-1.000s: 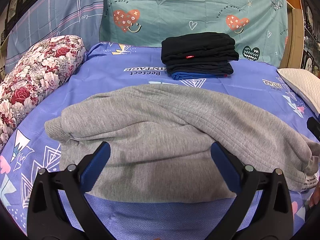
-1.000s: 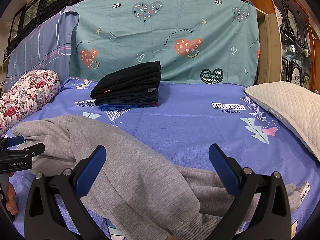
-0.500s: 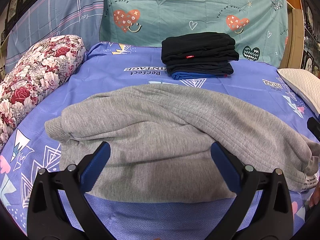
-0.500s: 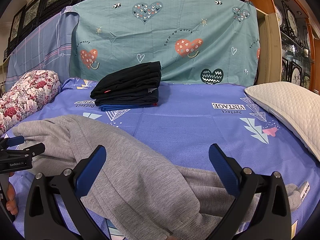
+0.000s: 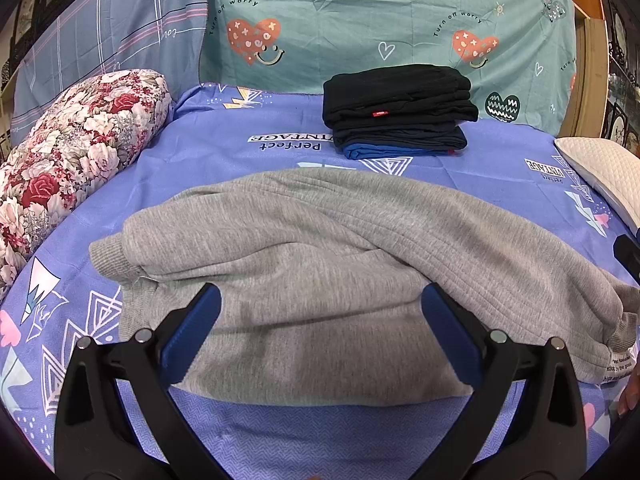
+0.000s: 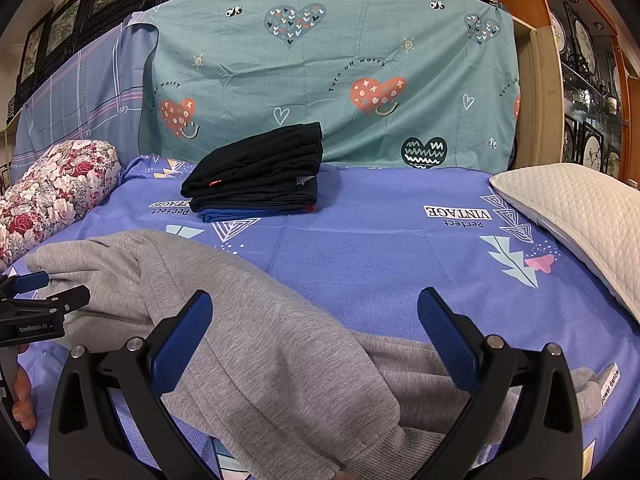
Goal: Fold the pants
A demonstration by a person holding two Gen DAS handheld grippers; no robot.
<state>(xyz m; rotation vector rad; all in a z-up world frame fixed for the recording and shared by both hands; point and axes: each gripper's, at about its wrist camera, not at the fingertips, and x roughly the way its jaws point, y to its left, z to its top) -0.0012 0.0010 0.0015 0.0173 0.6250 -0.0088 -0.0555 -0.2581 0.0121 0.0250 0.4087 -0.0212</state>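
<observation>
Grey sweatpants (image 5: 320, 264) lie across the blue bedsheet (image 5: 224, 152), folded lengthwise with the legs stacked. They also show in the right wrist view (image 6: 240, 340). My left gripper (image 5: 320, 320) is open and empty, hovering over the near edge of the pants. My right gripper (image 6: 314, 328) is open and empty above the pants' right part, near the cuff and label (image 6: 608, 384). The left gripper also shows at the left edge of the right wrist view (image 6: 36, 304).
A stack of folded dark pants (image 5: 400, 108) sits at the back of the bed. A floral bolster (image 5: 68, 160) lies at the left, a white pillow (image 6: 576, 216) at the right. A teal heart-print cloth (image 6: 320, 80) hangs behind.
</observation>
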